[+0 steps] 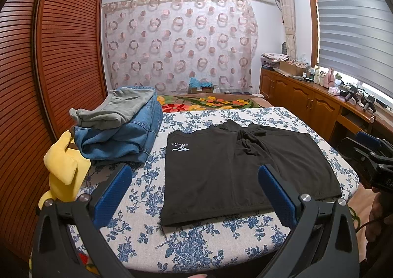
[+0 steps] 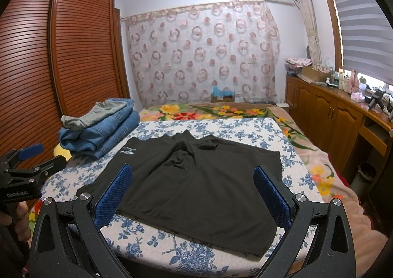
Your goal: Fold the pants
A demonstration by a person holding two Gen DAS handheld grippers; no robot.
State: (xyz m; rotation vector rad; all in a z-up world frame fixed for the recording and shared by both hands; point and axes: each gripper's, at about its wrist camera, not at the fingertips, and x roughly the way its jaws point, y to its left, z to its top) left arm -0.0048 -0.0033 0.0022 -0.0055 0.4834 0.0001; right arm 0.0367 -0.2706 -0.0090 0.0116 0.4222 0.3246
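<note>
Here the black cotton shorts with a small white logo (image 1: 235, 167) lie spread flat in the middle of the blue-and-white floral board (image 1: 196, 248), legs towards the near edge, presumably smoothed out so a fold can start cleanly. Left of the shorts, a stack of folded blue jeans under grey trousers (image 1: 118, 128) looks like finished work. The left gripper (image 1: 196, 194) and right gripper (image 2: 194, 192) both hover over the shorts' near hem, blue-padded jaws wide apart, holding nothing. No containers figure in the work.
</note>
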